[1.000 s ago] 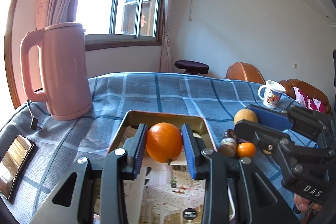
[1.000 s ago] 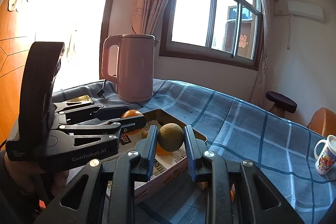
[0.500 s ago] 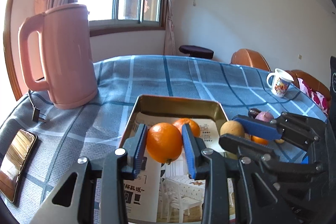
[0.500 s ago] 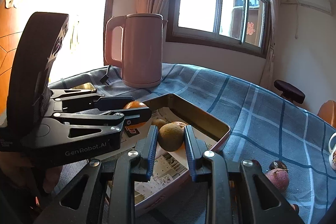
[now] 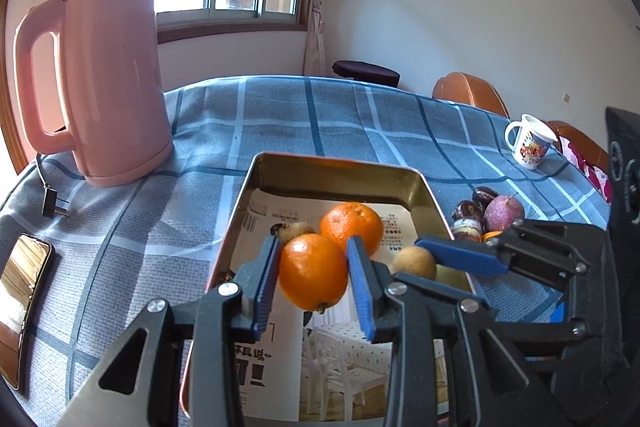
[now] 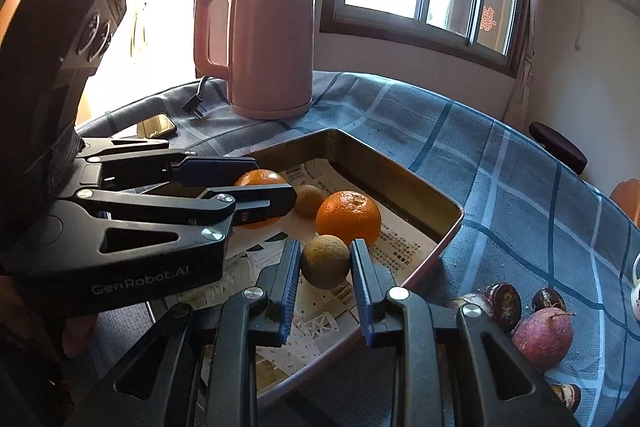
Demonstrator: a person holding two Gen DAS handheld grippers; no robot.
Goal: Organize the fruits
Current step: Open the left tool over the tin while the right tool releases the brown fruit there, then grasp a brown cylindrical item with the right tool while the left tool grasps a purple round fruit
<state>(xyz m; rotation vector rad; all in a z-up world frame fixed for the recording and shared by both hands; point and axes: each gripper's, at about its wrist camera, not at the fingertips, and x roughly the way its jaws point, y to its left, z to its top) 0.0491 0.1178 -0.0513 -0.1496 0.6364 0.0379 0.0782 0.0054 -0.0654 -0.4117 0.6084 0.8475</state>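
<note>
while both my jaws hang over the tin tray (image 5: 344,163), each is clamped on a fruit: the left gripper (image 5: 314,281) pinches an orange (image 5: 313,271), the right gripper (image 6: 325,269) a small brown fruit (image 6: 325,261). both fruits sit above the tray's paper lining, not yet down on it. a second orange (image 6: 349,217) and another brown fruit (image 6: 308,199) already lie inside, near the far wall. to do this well, i judge each load should come low over a bare patch of paper, clear of the fruit already there, before the jaws part, so nothing rolls. my two grippers are close together, so letting go one at a time looks safer. more fruit, a reddish one (image 6: 543,333) among them, waits on the desk (image 5: 360,115) beside the tray.
</note>
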